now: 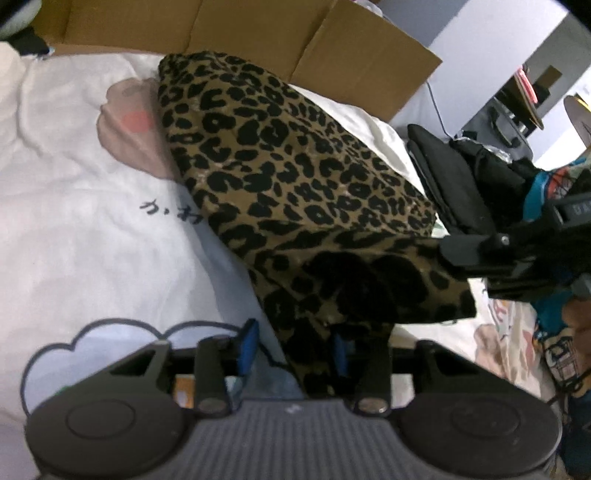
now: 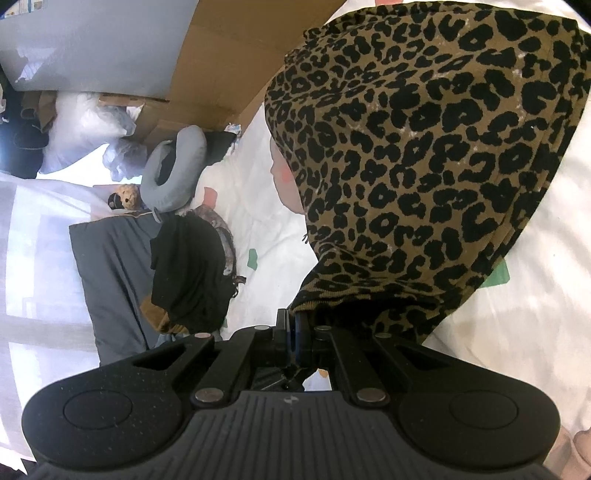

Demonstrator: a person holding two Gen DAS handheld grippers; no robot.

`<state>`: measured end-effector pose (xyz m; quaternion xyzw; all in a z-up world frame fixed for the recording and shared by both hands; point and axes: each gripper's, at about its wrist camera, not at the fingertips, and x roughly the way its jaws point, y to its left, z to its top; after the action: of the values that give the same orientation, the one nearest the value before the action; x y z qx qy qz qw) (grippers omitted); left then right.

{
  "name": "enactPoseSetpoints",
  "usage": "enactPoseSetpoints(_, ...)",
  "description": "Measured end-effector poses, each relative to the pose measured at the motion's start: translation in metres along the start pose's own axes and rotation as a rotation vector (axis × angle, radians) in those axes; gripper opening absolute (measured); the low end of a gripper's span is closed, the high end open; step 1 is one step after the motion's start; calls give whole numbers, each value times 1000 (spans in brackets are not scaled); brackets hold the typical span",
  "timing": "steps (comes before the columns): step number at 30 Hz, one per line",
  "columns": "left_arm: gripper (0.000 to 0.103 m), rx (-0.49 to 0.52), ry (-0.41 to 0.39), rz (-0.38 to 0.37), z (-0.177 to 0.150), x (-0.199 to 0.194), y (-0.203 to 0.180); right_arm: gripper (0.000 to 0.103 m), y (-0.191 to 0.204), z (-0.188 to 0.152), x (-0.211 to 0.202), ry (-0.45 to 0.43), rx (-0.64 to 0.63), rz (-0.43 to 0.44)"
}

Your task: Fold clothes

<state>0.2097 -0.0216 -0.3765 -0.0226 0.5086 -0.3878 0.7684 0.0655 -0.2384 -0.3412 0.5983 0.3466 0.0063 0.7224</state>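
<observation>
Folding looks to be mid-stroke: one leopard-print garment [image 1: 295, 177] is lifted at its near edge, the rest of it lying on the white printed bedsheet [image 1: 74, 184] toward 12 o'clock in the left wrist view.

At 6 o'clock in that view, the left gripper [image 1: 293, 350] has its blue-padded fingers [image 1: 248, 347] standing apart, with a hanging fold of the cloth falling between them. Whether the pads truly bite the fabric I cannot tell; the right-hand finger is mostly hidden behind the cloth.

At 3 o'clock, the right gripper [image 1: 452, 245] reaches in from the side, its tip meeting the corner of the garment. Its own camera shows its fingers pressed together at 6 o'clock, pinching the hem of the leopard-print garment [image 2: 424, 166], which rises from there toward 1 o'clock and drapes over the bedsheet [image 2: 554, 258].

The next move, as I judge it, calls for both held points to travel together over the lying portion so the edges meet squarely, with the left grip made sure first, or the fold will skew.

Counted: two grippers, one garment in hand, one cardboard box [image 1: 258, 33] at 12 o'clock, one heap of dark clothes [image 1: 461, 177] at 3 o'clock. From the right wrist: one grey neck pillow [image 2: 173, 166] at 9 o'clock, one small teddy bear [image 2: 125, 197] beside it, and one black garment [image 2: 188, 273] lying on a grey one.
</observation>
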Motion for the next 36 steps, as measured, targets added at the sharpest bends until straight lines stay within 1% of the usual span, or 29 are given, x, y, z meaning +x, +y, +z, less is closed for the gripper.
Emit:
enactPoseSetpoints(1, 18, -8, -7, 1, -1, -4, 2, 0, 0, -1, 0, 1, -3, -3)
enactPoseSetpoints(3, 8, -24, -22, 3, -4, -11, 7, 0, -1, -2, 2, 7, -3, -8)
enactPoseSetpoints(5, 6, -60, -38, -2, -8, -19, 14, 0, -2, -5, 5, 16, -5, -18)
enactPoseSetpoints(8, 5, -137, -37, -14, -18, -26, 28, 0, -5, -10, 12, 45, -10, -41)
enactPoseSetpoints(11, 4, -230, -32, -20, -28, -27, 43, 3, -9, -17, 23, 90, -18, -77)
enactPoseSetpoints(14, 4, -293, -35, -34, -34, -27, 54, 7, -14, -22, 28, 125, -19, -103)
enactPoseSetpoints(15, 4, -298, -34, -36, -35, -27, 56, 15, -16, -23, 28, 131, -17, -105)
enactPoseSetpoints(16, 4, -303, -34, -40, -36, -27, 57, 32, -17, -24, 28, 138, -14, -107)
enactPoseSetpoints(17, 4, -307, -33, -46, -36, -28, 59, 39, -17, -24, 27, 140, -19, -108)
enactPoseSetpoints(18, 4, -311, -33, -52, -36, -30, 61, 44, -15, -22, 25, 135, -33, -107)
enactPoseSetpoints(20, 4, -321, -36, -62, -36, -36, 64, 44, -12, -19, 21, 126, -60, -104)
enactPoseSetpoints(21, 5, -326, -40, -66, -37, -40, 66, 44, -10, -18, 19, 121, -74, -103)
enactPoseSetpoints(23, 11, -336, -48, -74, -38, -48, 69, 43, -6, -15, 15, 112, -102, -101)
enactPoseSetpoints(26, 21, -353, -78, -81, -40, -60, 72, 43, -1, -11, 9, 98, -143, -97)
enactPoseSetpoints(28, 36, -375, -97, -90, -40, -62, 76, 42, 3, -8, 5, 89, -171, -95)
enactPoseSetpoints(29, 38, -384, -101, -93, -39, -60, 77, 42, 5, -7, 3, 84, -185, -94)
enactPoseSetpoints(32, 39, -406, -113, -104, -35, -53, 80, 42, 10, 0, 2, 63, -233, -111)
enactPoseSetpoints(34, 40, -403, -111, -114, -31, -46, 79, 35, 11, 4, 7, 54, -263, -133)
enactPoseSetpoints(36, 40, -416, -104, -132, -28, -38, 79, 33, 11, 7, 13, 51, -291, -161)
